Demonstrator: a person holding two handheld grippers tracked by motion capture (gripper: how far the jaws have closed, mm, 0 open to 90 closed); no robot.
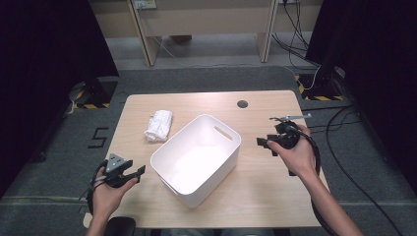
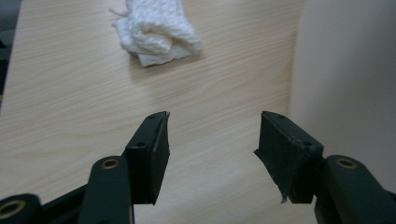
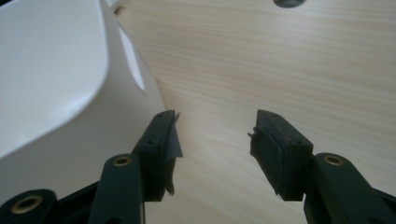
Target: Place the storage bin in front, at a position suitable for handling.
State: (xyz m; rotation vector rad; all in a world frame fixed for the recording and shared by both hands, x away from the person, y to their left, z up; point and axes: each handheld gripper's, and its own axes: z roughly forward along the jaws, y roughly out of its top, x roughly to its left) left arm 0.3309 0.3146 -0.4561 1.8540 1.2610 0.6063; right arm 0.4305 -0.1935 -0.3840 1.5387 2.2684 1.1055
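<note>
The white cloth [image 1: 159, 126] lies crumpled on the surface [image 1: 275, 196], at the far left, just beside the white bin [image 1: 196, 158] but apart from it. I read it as light, soft and limp: it should bunch under the pads and sag when lifted, with no risk of breaking. In my left gripper view the cloth [image 2: 156, 31] is a loose knitted wad, so I would pinch it across the thickest fold in the middle, not at a stray edge that could pull loose.

The bin looks like stiff, smooth plastic with a cut-out handle [image 1: 223, 133] in its far wall; I see nothing inside it.

My left gripper [image 1: 134, 173] hovers near the bin's near-left corner, jaws spread and holding nothing. My right gripper [image 1: 267, 144] sits to the bin's right, jaws wide apart, also holding nothing.
</note>
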